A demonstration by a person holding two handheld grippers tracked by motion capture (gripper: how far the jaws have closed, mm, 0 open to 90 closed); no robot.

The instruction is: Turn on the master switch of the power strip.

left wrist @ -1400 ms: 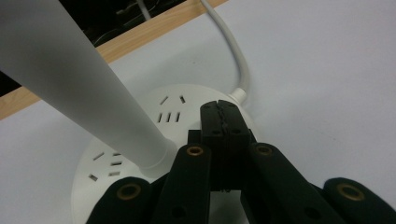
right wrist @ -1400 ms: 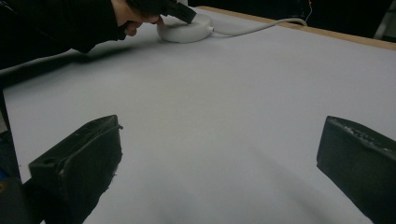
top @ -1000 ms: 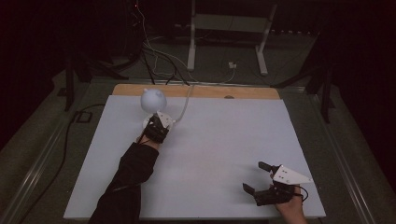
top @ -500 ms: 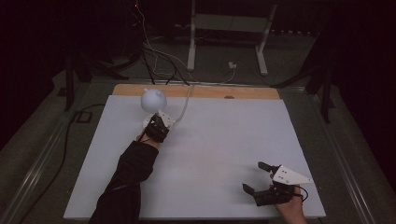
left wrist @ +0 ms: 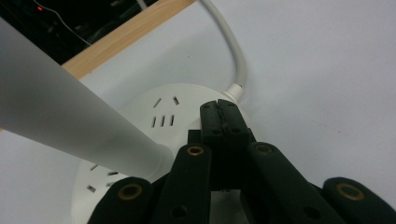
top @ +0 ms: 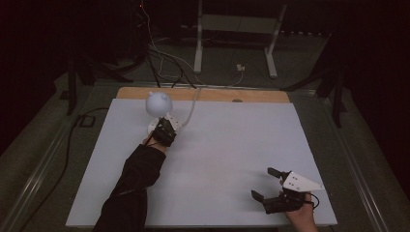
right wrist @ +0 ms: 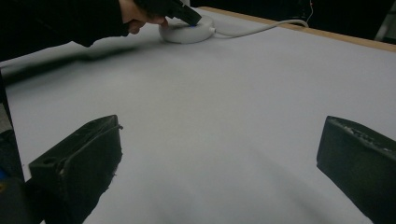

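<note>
While slots on the lamp base (left wrist: 140, 140) are seen beneath the pressed-together left claw (left wrist: 219, 114), one lamp (top: 158, 102) is counted — the right claw (top: 267, 186) is spread.

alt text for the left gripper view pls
The left gripper, jaws shut together with nothing between them, presses its tips on the round white lamp base. The lamp's white stem slants up to the left, and a white cord runs from the base across the pale table.
</note>
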